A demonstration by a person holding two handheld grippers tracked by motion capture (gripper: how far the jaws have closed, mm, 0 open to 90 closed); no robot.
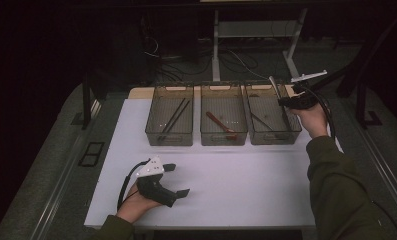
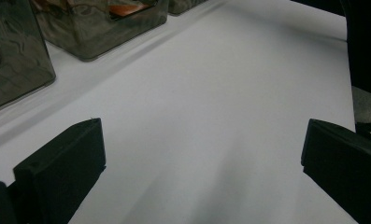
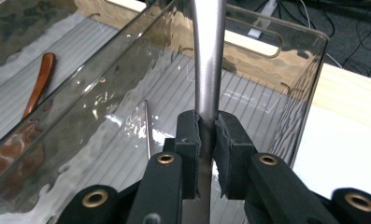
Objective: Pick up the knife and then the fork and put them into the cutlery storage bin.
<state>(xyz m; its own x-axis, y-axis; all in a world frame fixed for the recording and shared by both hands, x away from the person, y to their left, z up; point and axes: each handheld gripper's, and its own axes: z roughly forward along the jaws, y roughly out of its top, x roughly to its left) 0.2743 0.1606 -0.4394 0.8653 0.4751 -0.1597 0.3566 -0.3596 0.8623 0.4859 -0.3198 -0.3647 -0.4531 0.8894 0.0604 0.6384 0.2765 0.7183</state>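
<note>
The right gripper (image 3: 206, 140) had its jaws clamped on a metal utensil (image 3: 208, 70) above the right bin (image 3: 309, 60); its upper end was cut off. The left gripper (image 2: 202, 154) rested on the counter (image 2: 220, 93), jaws apart.

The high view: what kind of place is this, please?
Probably a lab or workshop set up for recording sorting work: a white table with three clear bins in a row, loose cables on the dark floor behind, and metal desk legs.
</note>
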